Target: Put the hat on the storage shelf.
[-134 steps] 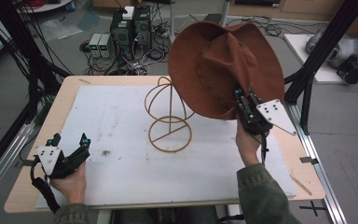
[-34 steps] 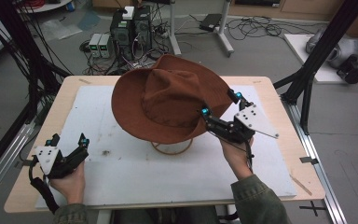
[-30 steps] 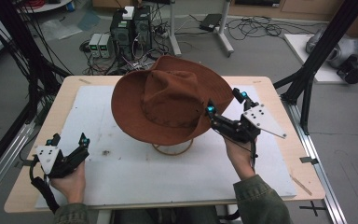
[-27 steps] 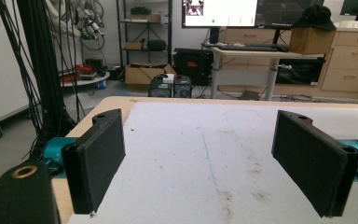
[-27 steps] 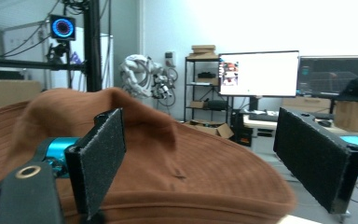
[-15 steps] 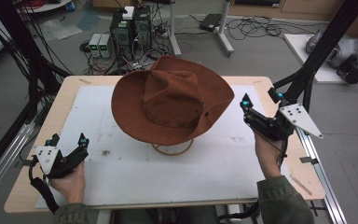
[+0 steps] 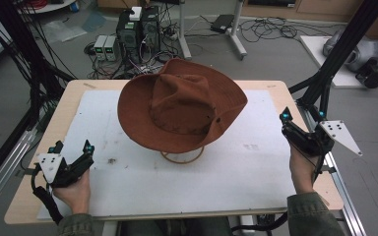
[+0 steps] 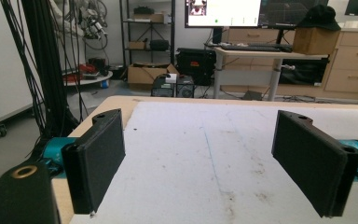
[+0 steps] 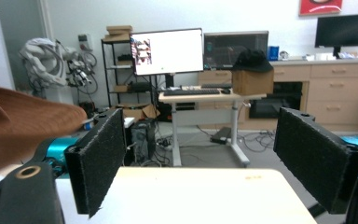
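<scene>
A brown wide-brimmed hat (image 7: 182, 105) rests on a tan wire stand (image 7: 182, 156) at the middle of the white mat; only the stand's base ring shows under the brim. My right gripper (image 7: 301, 117) is open at the table's right edge, well clear of the hat, with nothing between its jaws. In the right gripper view (image 9: 216, 161) the hat's brim (image 9: 23, 130) shows at the left. My left gripper (image 7: 70, 147) is open near the front left corner, empty, and the left gripper view (image 8: 200, 161) looks over bare mat.
The white mat (image 7: 256, 162) covers most of the wooden table (image 7: 270, 84). Black frame posts (image 7: 334, 54) stand at the right and left of the table. Computers and cables (image 7: 138, 29) lie on the floor beyond the far edge.
The right gripper carried the hat down onto the wire stand, let go of its brim, opened and drew back to the table's right edge. The left gripper stayed still.
</scene>
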Action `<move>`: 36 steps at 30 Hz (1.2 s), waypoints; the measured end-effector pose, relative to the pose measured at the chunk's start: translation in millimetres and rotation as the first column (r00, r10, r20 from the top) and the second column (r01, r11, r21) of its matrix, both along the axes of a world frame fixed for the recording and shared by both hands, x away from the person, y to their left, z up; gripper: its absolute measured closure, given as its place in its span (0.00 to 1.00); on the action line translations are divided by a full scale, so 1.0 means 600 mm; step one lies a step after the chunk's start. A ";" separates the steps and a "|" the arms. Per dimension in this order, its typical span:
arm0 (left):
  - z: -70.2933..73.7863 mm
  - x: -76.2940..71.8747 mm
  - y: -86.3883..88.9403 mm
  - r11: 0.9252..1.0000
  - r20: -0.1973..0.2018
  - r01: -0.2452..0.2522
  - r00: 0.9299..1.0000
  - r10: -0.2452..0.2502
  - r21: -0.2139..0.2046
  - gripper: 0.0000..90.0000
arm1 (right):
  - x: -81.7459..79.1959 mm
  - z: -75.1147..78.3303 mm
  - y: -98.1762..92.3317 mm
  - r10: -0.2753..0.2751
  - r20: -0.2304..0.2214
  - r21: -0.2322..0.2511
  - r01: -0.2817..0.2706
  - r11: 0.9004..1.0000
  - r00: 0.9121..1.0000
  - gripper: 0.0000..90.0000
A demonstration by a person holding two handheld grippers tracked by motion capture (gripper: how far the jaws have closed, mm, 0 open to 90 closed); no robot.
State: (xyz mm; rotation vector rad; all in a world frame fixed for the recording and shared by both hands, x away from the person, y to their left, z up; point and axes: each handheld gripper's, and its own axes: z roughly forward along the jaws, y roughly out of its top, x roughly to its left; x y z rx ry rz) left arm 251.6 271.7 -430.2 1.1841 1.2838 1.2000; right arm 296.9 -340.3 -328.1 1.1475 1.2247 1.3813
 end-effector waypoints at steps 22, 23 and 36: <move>-0.001 0.001 0.001 1.000 -0.004 -0.003 1.000 0.003 -0.012 0.19 | 0.004 -0.143 0.039 -0.033 -0.148 -0.047 0.026 0.999 0.988 0.16; -0.002 0.001 0.000 1.000 -0.002 -0.003 1.000 0.003 -0.012 0.19 | 0.004 -0.143 0.039 -0.033 -0.148 -0.047 0.026 0.999 0.988 0.16; -0.002 0.002 -0.001 1.000 -0.003 0.000 1.000 0.000 -0.005 0.19 | 0.006 -0.164 0.046 -0.033 -0.185 -0.052 0.024 0.998 0.982 0.14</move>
